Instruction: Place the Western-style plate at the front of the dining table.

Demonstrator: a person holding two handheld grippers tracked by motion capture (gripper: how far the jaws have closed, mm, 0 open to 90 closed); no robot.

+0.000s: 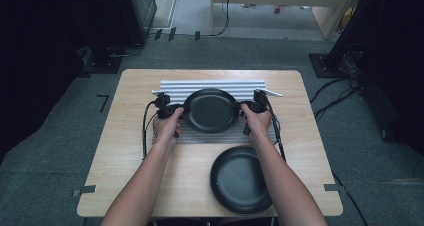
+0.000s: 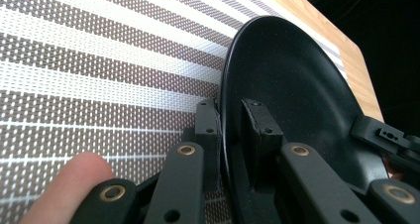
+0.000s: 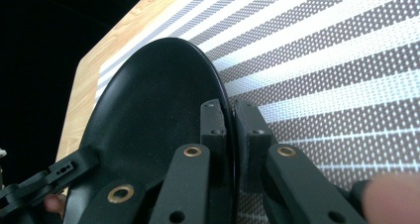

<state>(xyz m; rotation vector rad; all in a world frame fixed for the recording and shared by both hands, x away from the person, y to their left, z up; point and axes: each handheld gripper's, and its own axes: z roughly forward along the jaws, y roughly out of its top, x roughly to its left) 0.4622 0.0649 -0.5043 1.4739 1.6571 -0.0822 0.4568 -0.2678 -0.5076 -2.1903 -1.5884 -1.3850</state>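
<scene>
Nearest the high camera, two bare forearms are coming in from the near edge of the wooden table (image 1: 125, 186), and a black plate (image 1: 241, 181) is lying flat on the wood near the right front corner. Farther off, at the middle of the table, a second black plate (image 1: 210, 110) is sitting over a striped placemat (image 1: 200, 136), with the left gripper (image 1: 176, 112) clamping its left rim and the right gripper (image 1: 244, 107) clamping its right rim; a ribbed grey rack (image 1: 212, 85) is lying just beyond it. Cables are trailing from both grippers toward the near side. Moving to the left gripper view, a fingertip (image 2: 69, 184) is showing at the near left, and the left gripper (image 2: 233, 122) is pinching the held plate (image 2: 297, 95) by its edge, one pad under the rim and the other on the inner face, jaws nearly together with only the rim between them. Striped mat (image 2: 99, 75) is lying behind, and the other gripper is gripping the far rim at the right. Turning to the right gripper view, the right gripper (image 3: 232, 120) is likewise squeezing the rim of the same plate (image 3: 148, 115), pads closed tight on it, mat (image 3: 337, 70) stretching to the right and table wood (image 3: 94, 70) showing at the far left.
</scene>
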